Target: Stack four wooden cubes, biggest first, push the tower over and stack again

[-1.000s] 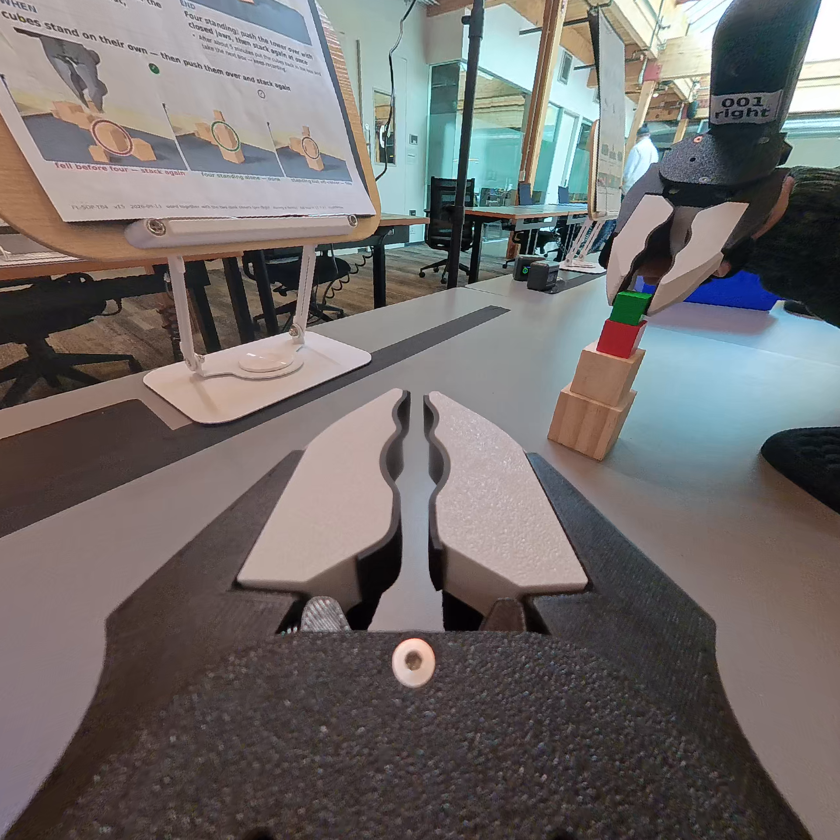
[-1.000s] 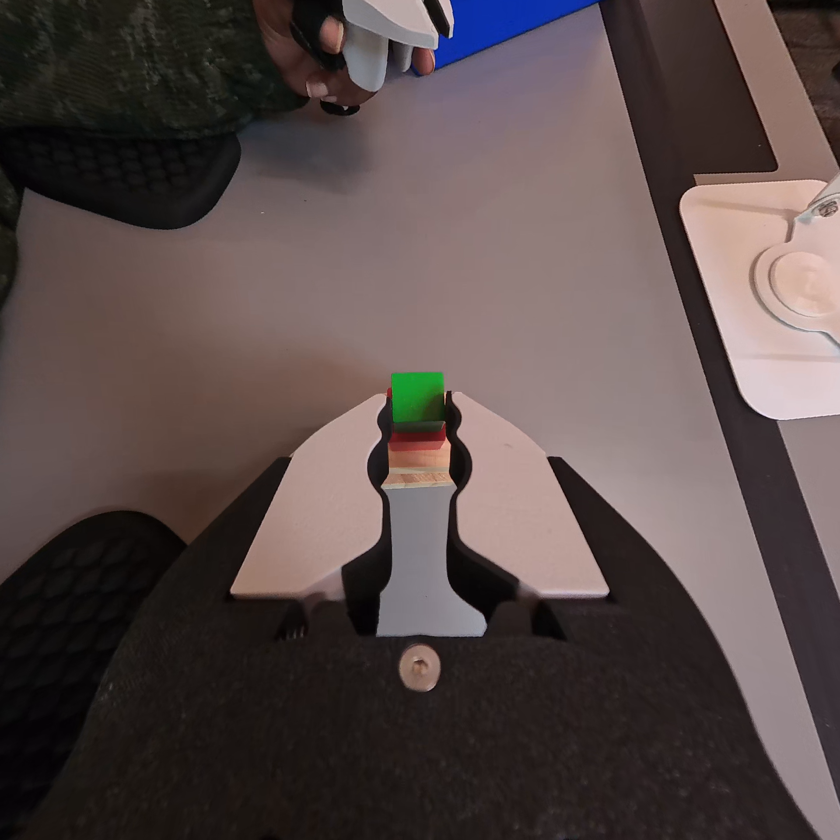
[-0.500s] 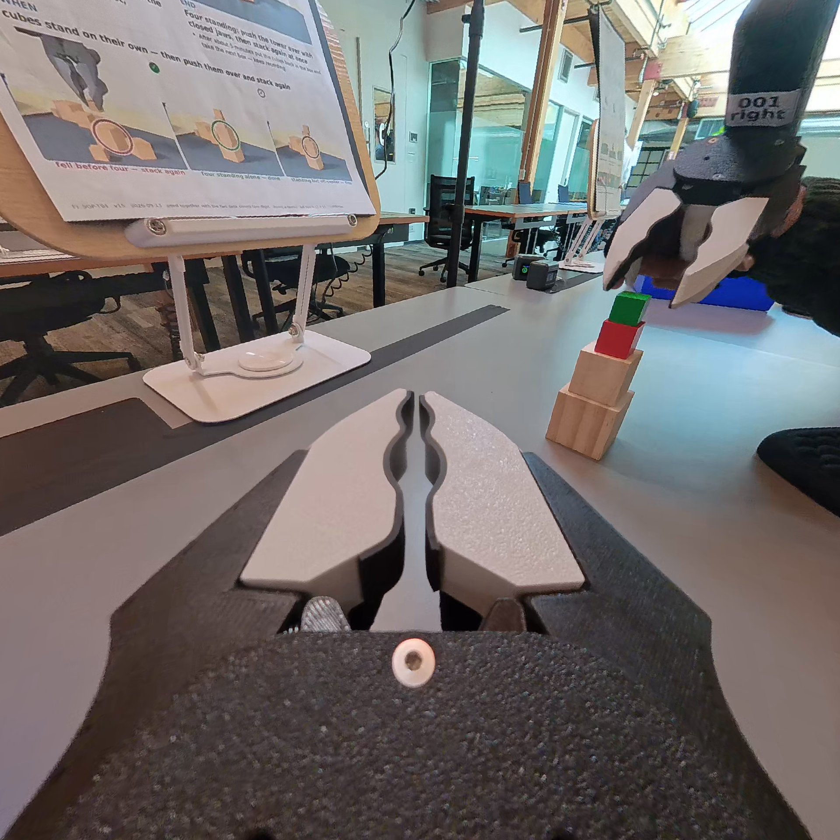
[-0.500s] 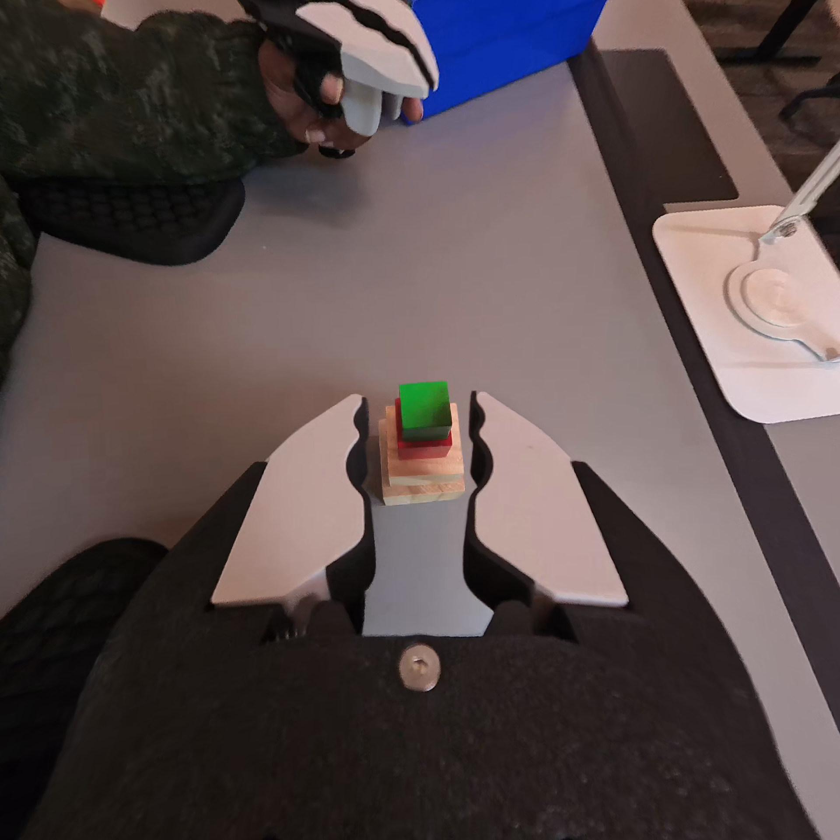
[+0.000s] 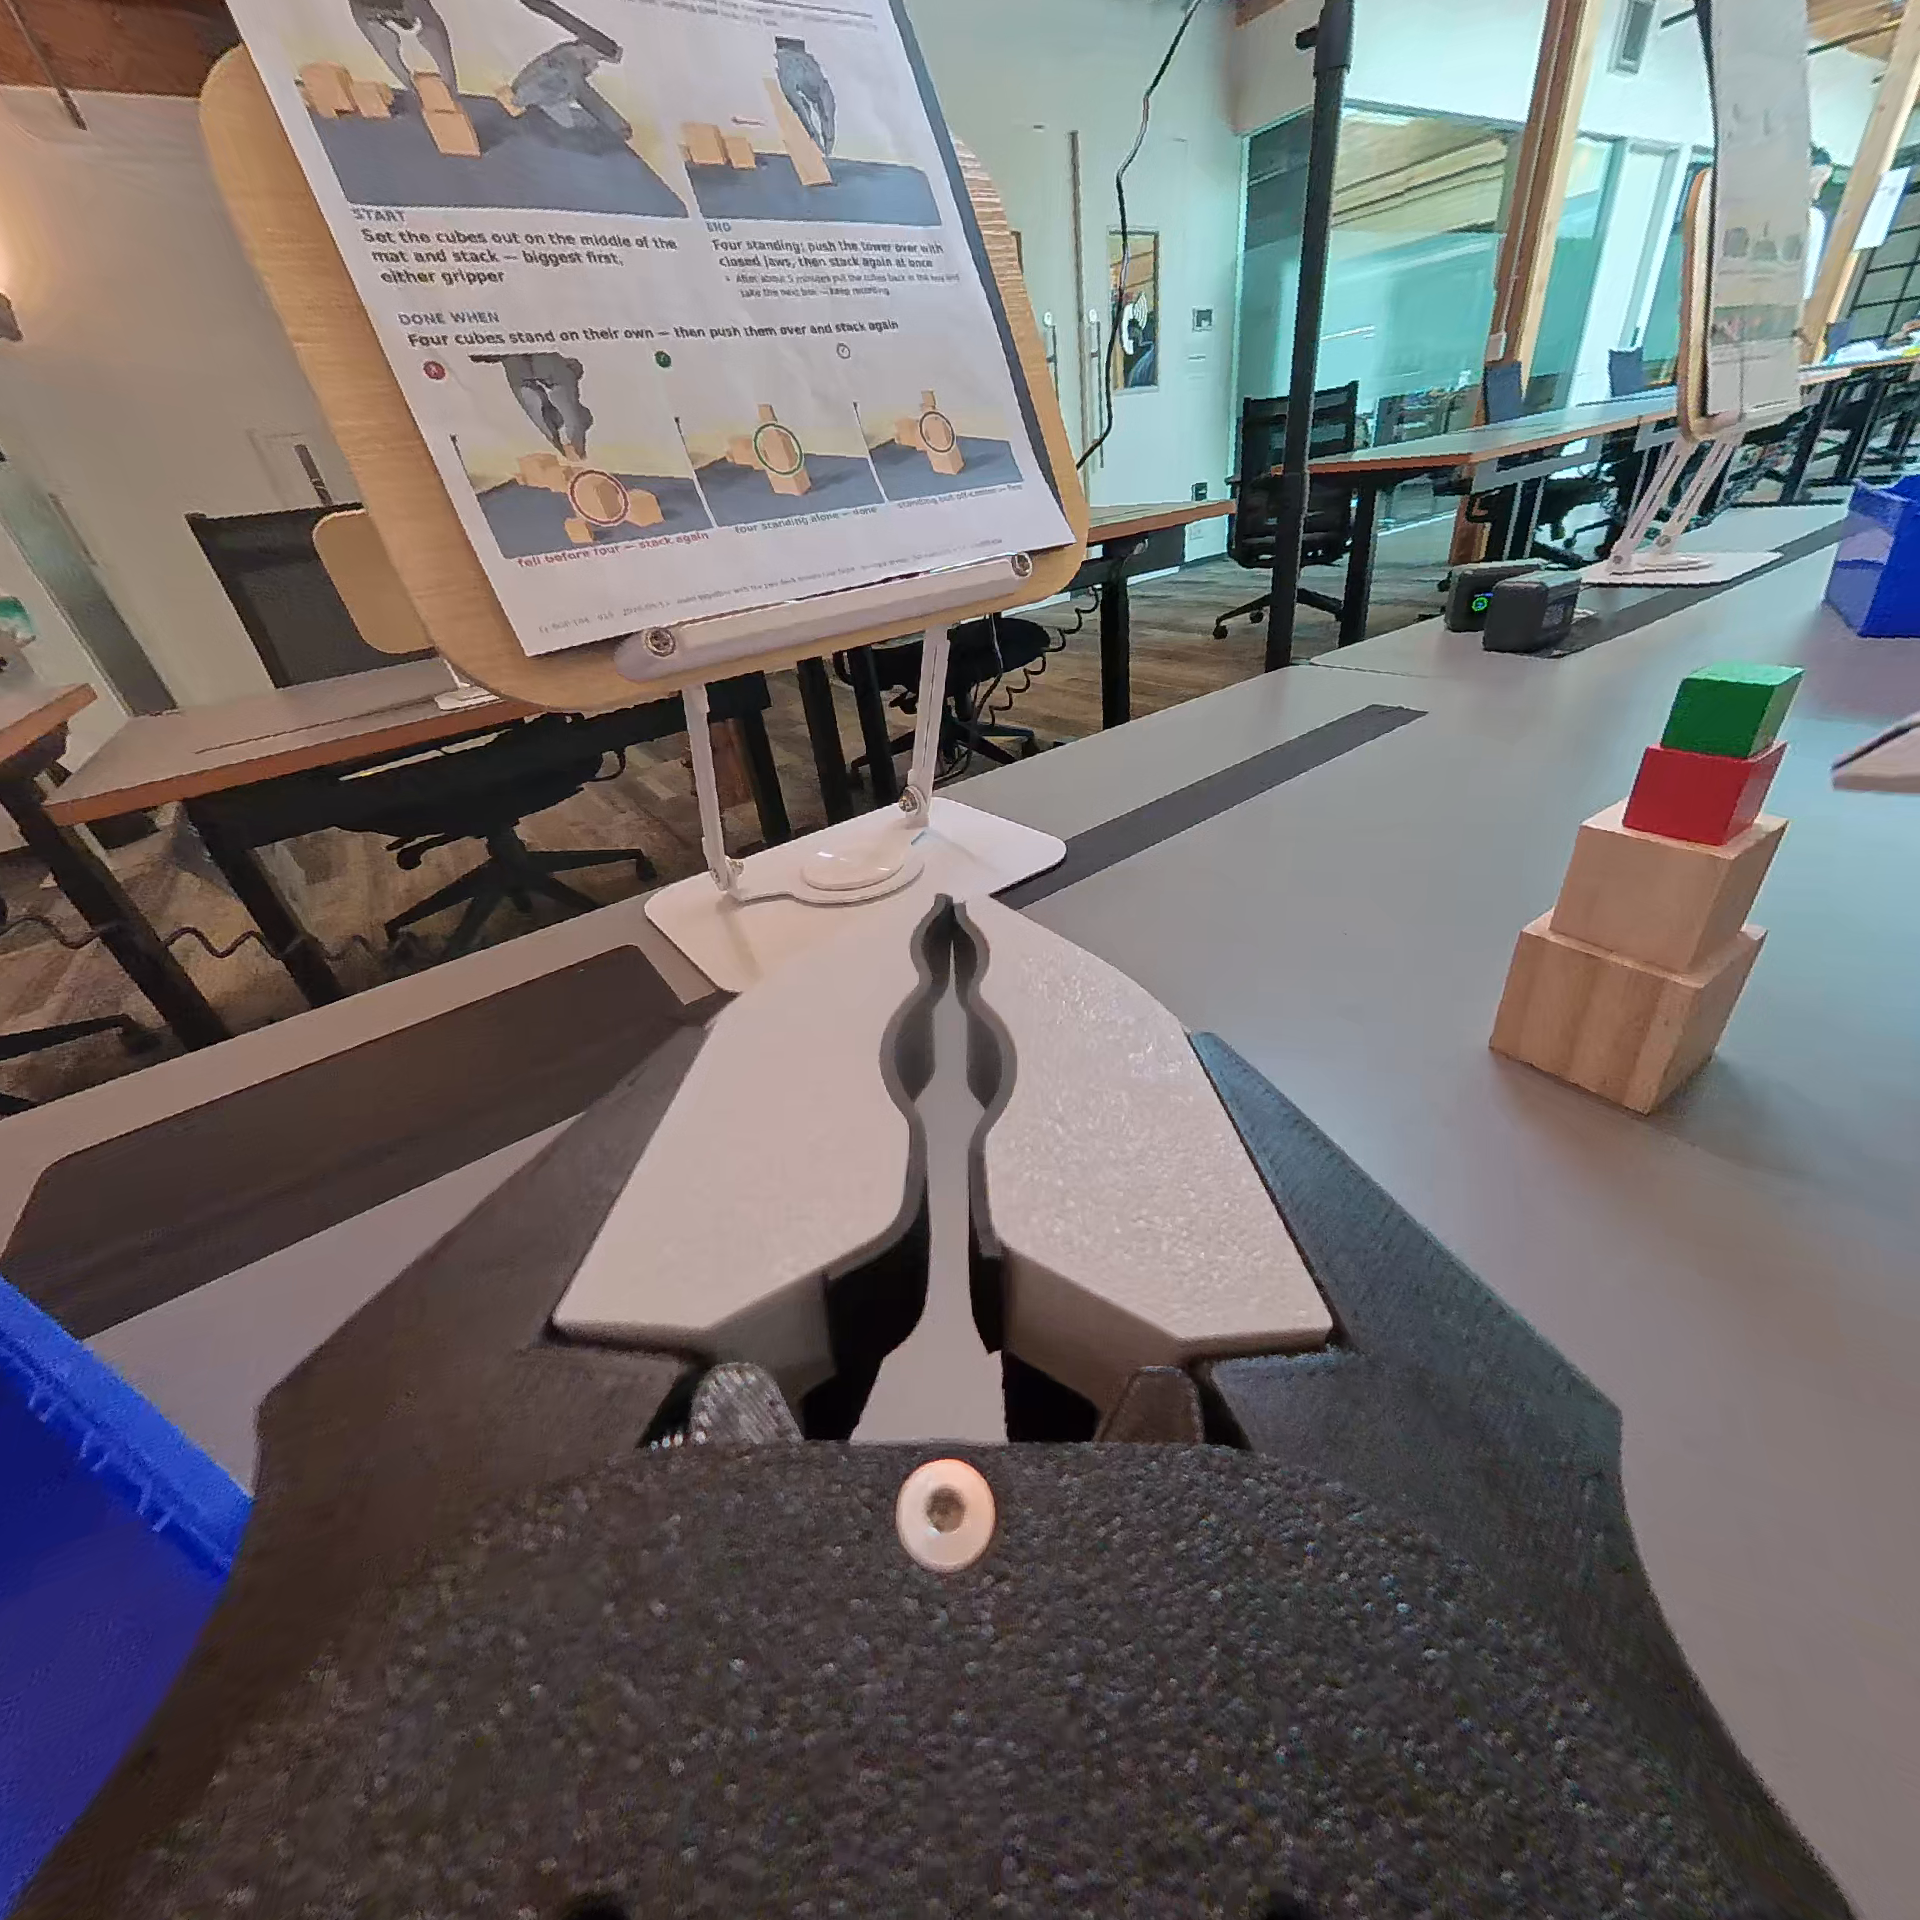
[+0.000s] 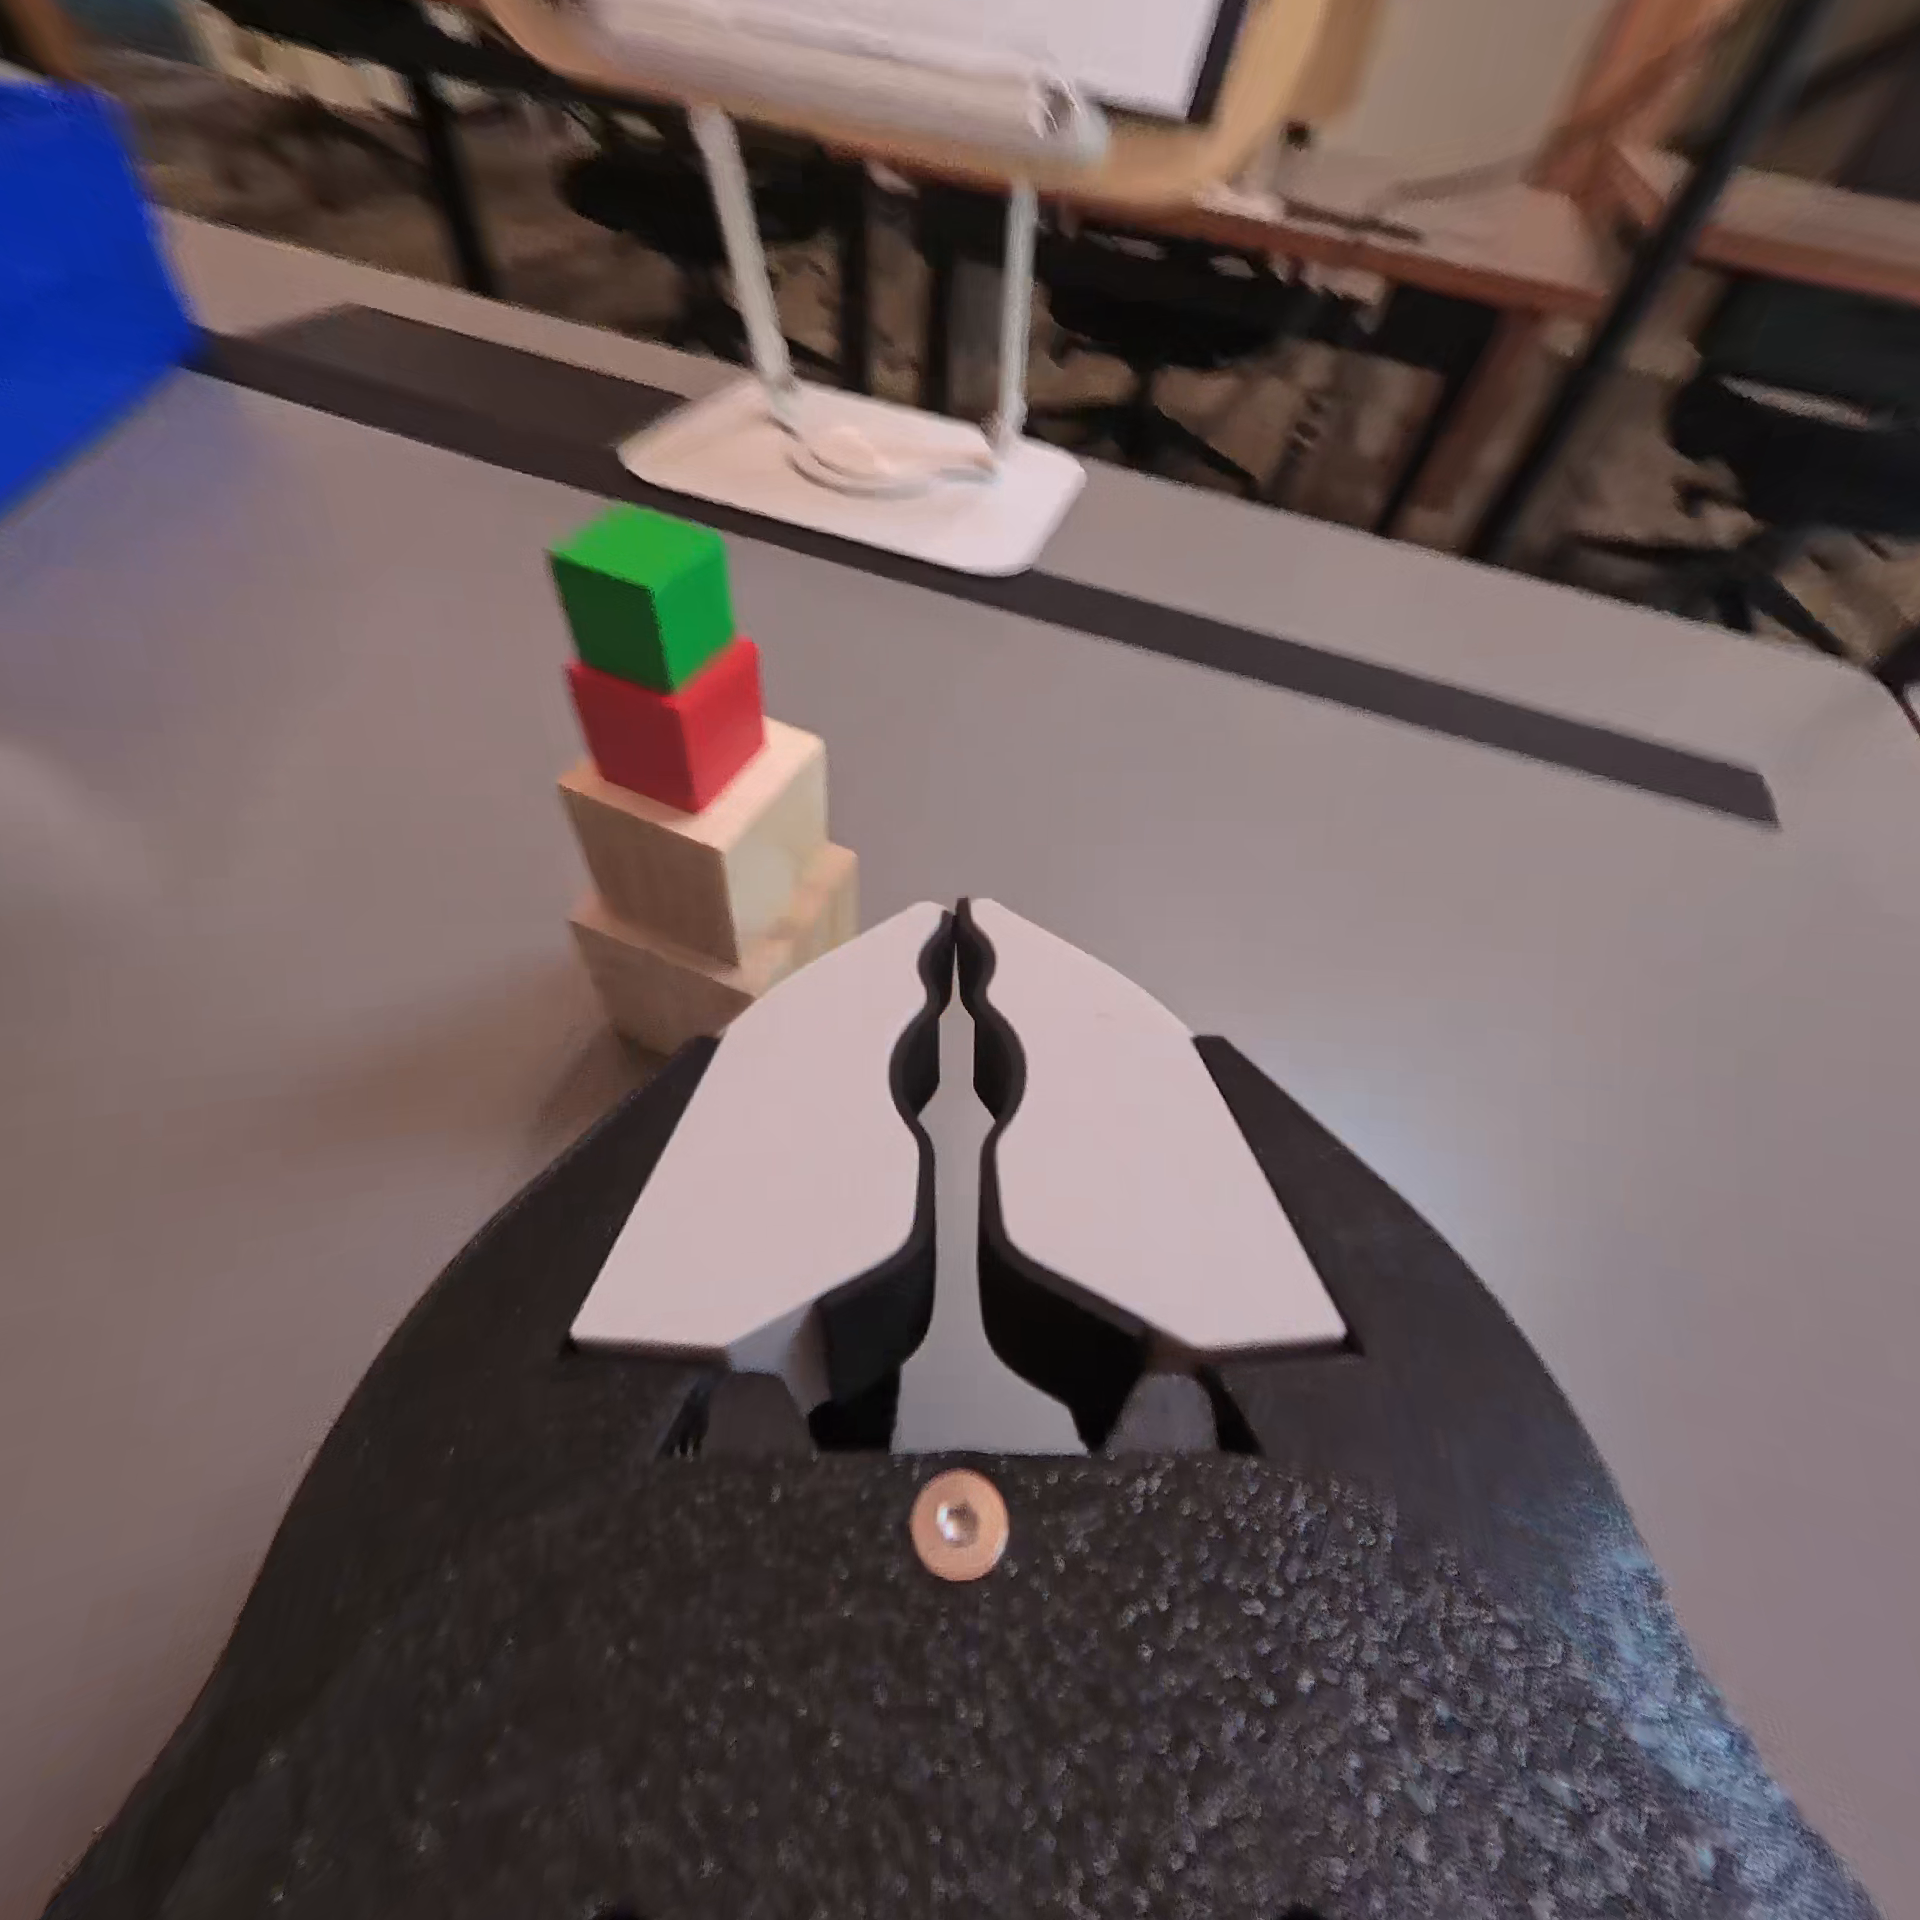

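The left gripper (image 5: 948, 914) had its tips together on nothing, low over the grey table (image 5: 1351, 935), aimed at the white stand base (image 5: 862, 883) of the instruction board (image 5: 665, 312); a blue bin (image 5: 94, 1538) sat at its near left. The right gripper (image 6: 956, 914) was pinched together and bare too, just beside the tower's foot; whether it touched, I couldn't tell. The tower stood upright: green cube (image 6: 644, 597) on red cube (image 6: 670, 722) on two wooden cubes (image 6: 696, 862).

Open-plan office, desks (image 5: 1455, 447), swivel chairs (image 5: 1288, 499), glass partitions (image 5: 1455, 208)
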